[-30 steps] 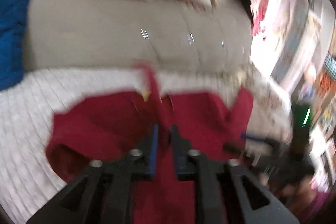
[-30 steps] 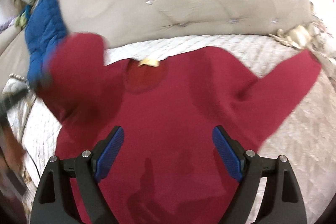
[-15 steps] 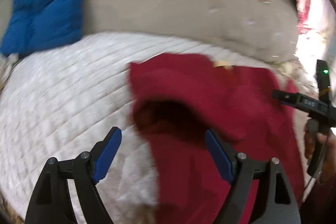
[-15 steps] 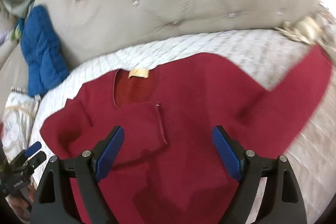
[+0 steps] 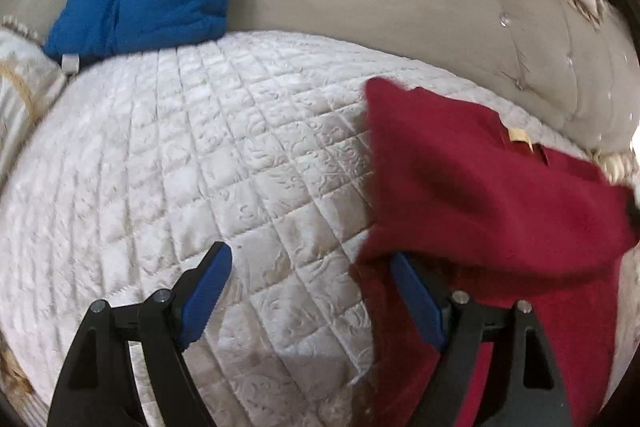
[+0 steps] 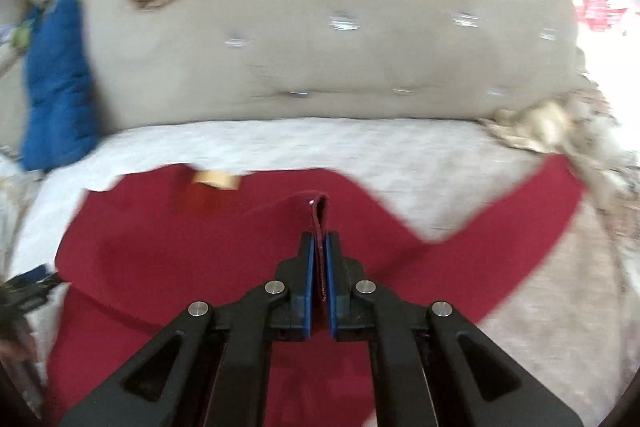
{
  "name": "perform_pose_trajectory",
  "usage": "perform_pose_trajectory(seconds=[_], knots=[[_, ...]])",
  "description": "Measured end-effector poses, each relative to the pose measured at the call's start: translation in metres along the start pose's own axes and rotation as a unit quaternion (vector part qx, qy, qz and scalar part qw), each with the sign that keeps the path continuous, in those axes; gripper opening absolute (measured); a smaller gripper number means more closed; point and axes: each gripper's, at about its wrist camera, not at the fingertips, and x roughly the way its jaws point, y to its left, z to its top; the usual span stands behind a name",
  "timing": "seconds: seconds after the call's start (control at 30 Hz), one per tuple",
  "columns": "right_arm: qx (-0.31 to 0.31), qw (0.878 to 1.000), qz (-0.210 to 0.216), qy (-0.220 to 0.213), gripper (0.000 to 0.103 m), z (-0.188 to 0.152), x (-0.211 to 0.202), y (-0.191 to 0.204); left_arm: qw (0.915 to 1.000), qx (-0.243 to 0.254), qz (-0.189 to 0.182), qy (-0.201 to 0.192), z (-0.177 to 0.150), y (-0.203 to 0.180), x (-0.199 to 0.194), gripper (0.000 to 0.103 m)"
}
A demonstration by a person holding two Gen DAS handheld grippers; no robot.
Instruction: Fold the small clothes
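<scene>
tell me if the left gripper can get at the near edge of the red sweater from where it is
Probably yes: the left gripper is open, and the red sweater edge lies bare on the quilt by its right-hand finger with nothing between.

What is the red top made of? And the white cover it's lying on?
Red top: looks like soft knit or fleece, matte, with no shine, and it folds limply. White cover: quilted fabric, probably padded, with stitched squares and a raised swirl pattern, slightly silky. The exact fibres can't be told.
</scene>
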Motion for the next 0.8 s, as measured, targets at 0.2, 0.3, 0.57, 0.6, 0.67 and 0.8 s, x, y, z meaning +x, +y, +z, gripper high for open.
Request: perform_pose_trajectory(seconds=[0.2, 0.3, 0.57, 0.6, 0.67, 0.8], knots=[[0.009, 1.0, 0.018, 0.015, 0.013, 0.011, 0.001, 0.009, 0.9998, -0.017, -0.004, -0.002, -0.006, 0.007, 0.002, 0.085], [-0.057, 0.99, 0.13, 0.014, 0.02, 0.025, 0.0, 0.073, 0.9994, -0.032, -0.01, -0.004, -0.009, 0.012, 0.001, 0.085], [-0.224, 0.938, 0.255, 0.064, 0.024, 0.04, 0.08, 0.26, 0.9988, -0.039, -0.017, -0.025, -0.013, 0.016, 0.002, 0.085], [-0.237, 0.934, 0.254, 0.078, 0.024, 0.039, 0.094, 0.272, 0.9986, -0.041, -0.022, -0.027, -0.014, 0.017, 0.002, 0.085], [-0.257, 0.929, 0.246, 0.101, 0.006, 0.033, 0.116, 0.287, 0.998, -0.046, -0.03, -0.032, -0.015, 0.02, 0.001, 0.085], [-0.247, 0.93, 0.257, 0.09, 0.0, 0.037, 0.129, 0.304, 0.9963, -0.063, -0.038, -0.044, -0.015, 0.027, -0.002, 0.085]])
